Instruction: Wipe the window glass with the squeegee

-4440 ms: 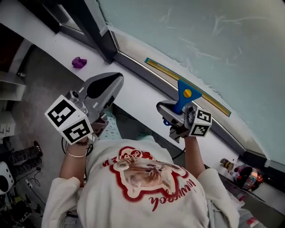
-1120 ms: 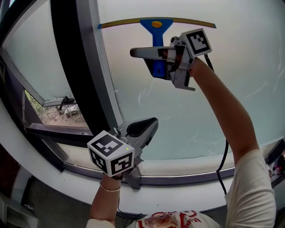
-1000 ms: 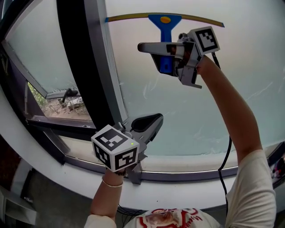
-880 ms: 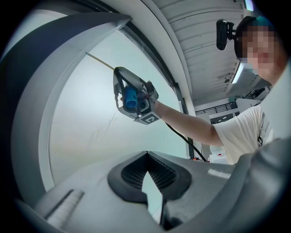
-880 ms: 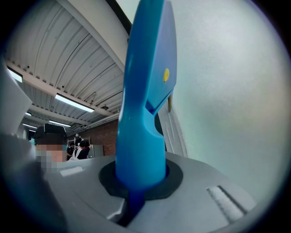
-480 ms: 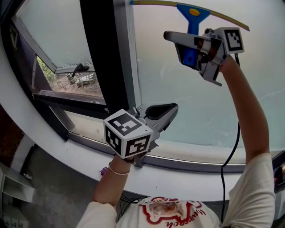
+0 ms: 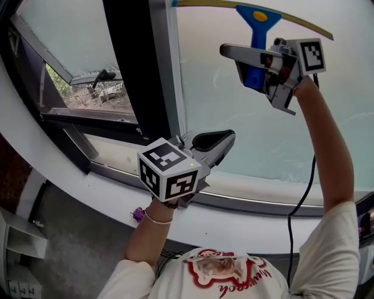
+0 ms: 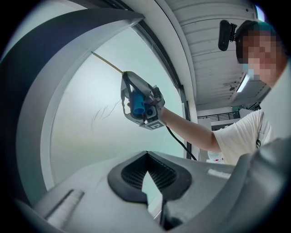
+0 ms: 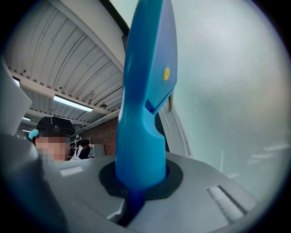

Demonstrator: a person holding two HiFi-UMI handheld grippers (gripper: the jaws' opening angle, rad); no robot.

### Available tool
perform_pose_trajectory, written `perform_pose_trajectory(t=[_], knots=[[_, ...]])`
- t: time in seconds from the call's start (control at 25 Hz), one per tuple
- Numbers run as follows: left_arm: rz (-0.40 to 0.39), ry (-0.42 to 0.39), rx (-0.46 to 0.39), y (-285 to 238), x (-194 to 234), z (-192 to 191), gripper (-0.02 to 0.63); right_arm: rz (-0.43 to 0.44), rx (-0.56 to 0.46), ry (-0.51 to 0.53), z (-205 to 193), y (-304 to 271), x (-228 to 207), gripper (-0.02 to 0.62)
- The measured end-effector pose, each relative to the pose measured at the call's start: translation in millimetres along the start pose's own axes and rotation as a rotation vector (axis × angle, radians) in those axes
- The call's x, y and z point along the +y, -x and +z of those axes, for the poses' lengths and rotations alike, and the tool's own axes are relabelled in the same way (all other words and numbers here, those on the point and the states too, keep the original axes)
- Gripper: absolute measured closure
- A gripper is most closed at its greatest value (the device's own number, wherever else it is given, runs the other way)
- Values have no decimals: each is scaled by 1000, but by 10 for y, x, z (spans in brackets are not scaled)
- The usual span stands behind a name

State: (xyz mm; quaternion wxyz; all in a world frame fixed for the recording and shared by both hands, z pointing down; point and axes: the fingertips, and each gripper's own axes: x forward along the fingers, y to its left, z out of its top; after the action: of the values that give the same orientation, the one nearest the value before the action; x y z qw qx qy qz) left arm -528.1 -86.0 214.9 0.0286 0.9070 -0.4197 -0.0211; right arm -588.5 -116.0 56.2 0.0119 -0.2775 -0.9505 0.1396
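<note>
Overhead, right gripper (image 7: 246, 62) clamps squeegee (image 7: 258, 18) against window glass (image 7: 245, 128).

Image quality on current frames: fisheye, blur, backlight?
Head view: sharp, window glass evenly bright, no hard glare. Left gripper view: strong fisheye, dark vignetted corners, mosaic patch top right. Right gripper view: same fisheye, squeegee handle looms large, slightly soft.

The squeegee (image 7: 257, 30) was blue with a yellow dot, against the pale green window glass (image 7: 228, 111); left of the glass, the frame (image 7: 131, 64) was black.

Squeegee (image 7: 257, 16) high on the glass (image 7: 234, 117), right of the mullion (image 7: 137, 64).
</note>
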Motion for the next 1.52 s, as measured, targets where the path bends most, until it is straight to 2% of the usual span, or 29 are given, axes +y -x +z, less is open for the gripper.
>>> perform_pose_trajectory(t=[0.48, 0.68, 1.16, 1.36, 1.52], knots=[[-10, 55, -6, 74, -99, 224, 605, -16, 14, -40, -74, -48, 42, 574], [-36, 115, -36, 73, -137, 348, 605, -11, 0, -76, -81, -52, 44, 574], [-42, 173, -49, 161, -123, 361, 605, -41, 16, -103, -324, -37, 10, 574], [-28, 159, -25, 90, -39, -56, 605, -13, -10, -101, -744, 42, -83, 574], [-31, 174, -19, 57, -27, -184, 605, -18, -8, -95, -875, 85, -118, 574]])
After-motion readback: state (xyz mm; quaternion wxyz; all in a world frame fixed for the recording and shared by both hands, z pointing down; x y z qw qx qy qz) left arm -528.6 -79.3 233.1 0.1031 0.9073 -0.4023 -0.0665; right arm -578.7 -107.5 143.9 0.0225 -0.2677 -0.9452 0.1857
